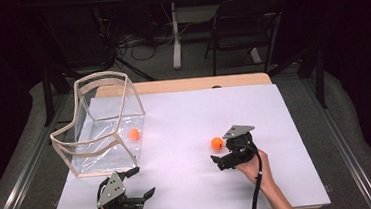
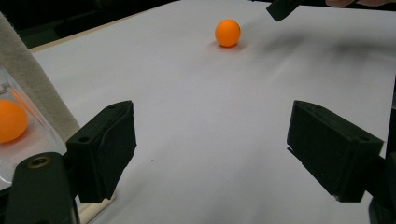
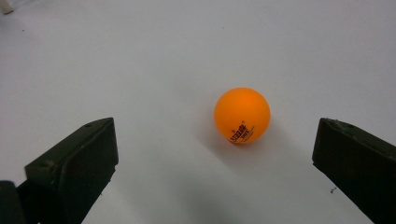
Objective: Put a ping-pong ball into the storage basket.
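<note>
High view: white worktop (image 1: 284,107), two tongs, two orange balls, one clear bin.
Ball count: 2, both orange; loose ball (image 1: 217,143) on the bare worktop right of centre, second ball (image 1: 133,134) inside the clear bin (image 1: 106,126).
Bin count: 1, transparent walls with a pale tan rim, standing at the worktop's left side.
Right tongs (image 1: 221,158): held in the person's right hand (image 1: 252,168), jaws spread wide, gripping nothing, pointed at the loose ball from the near side.
Right gripper view: loose ball sits on the worktop between and a bit ahead of the two jaws, closer to the right-hand jaw, touching neither; red print visible on its lower front.
Left tongs (image 1: 142,182): at the near left edge, just in front of the bin, jaws wide apart, empty.
Left gripper view: loose ball well ahead on the white surface, near the tip of the right tongs; second ball seen through the bin wall at far left, beside the left-hand jaw.
Tongs count: 2, each with a trailing black cable and grey three-cornered plate.
</note>
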The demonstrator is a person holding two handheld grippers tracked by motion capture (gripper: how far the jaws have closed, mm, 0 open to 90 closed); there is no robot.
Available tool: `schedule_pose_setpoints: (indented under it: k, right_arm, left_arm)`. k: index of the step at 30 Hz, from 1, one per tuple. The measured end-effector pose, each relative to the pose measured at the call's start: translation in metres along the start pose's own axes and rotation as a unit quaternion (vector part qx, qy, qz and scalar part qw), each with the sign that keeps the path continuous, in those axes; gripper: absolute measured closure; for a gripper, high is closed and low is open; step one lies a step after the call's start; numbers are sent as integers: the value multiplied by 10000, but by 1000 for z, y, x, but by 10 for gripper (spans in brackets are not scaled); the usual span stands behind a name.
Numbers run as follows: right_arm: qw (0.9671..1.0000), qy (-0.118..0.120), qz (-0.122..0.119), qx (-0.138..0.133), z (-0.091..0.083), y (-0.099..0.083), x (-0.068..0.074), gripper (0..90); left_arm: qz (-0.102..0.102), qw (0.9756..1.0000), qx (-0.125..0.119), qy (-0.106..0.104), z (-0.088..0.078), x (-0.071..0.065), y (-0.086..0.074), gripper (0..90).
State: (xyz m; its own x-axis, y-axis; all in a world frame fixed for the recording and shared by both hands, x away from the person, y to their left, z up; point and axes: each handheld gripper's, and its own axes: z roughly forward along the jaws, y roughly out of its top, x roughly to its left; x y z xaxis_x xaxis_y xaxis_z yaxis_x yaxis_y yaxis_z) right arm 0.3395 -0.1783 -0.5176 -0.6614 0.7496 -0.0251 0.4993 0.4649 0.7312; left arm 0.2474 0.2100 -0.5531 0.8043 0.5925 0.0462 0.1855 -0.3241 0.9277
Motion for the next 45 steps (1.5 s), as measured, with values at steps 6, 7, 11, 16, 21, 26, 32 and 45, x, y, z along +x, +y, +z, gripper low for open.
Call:
schedule_pose_setpoints:
  k: [6,7,11,16,21,26,32,45]
  right_arm:
    - [10000,-35,71,12,7,0,-6,0]
    - [10000,-30,87,37,8,-1,-7,0]
    - [9999,-50,134,73,14,-1,-11,0]
    - [9997,-50,202,113,21,-1,-15,0]
    - [9996,-90,206,144,29,2,-15,0]
    - [9996,-78,158,208,35,4,-15,0]
    - [9995,-88,152,275,41,7,-15,35]
    - [9988,-164,184,412,49,7,-16,281]
  left_arm:
    - [18,10000,3,-2,0,0,1,157]
    - [5,10000,-19,-4,0,0,1,157]
    - [-9,10000,6,-3,2,1,1,157]
    - [-6,10000,6,-15,2,0,2,157]
    - [2,10000,1,-20,2,0,2,157]
    - [2,10000,-2,-23,2,0,2,157]
    - [16,10000,-3,-28,3,1,2,157]
    - [-2,10000,-22,-22,3,1,2,157]
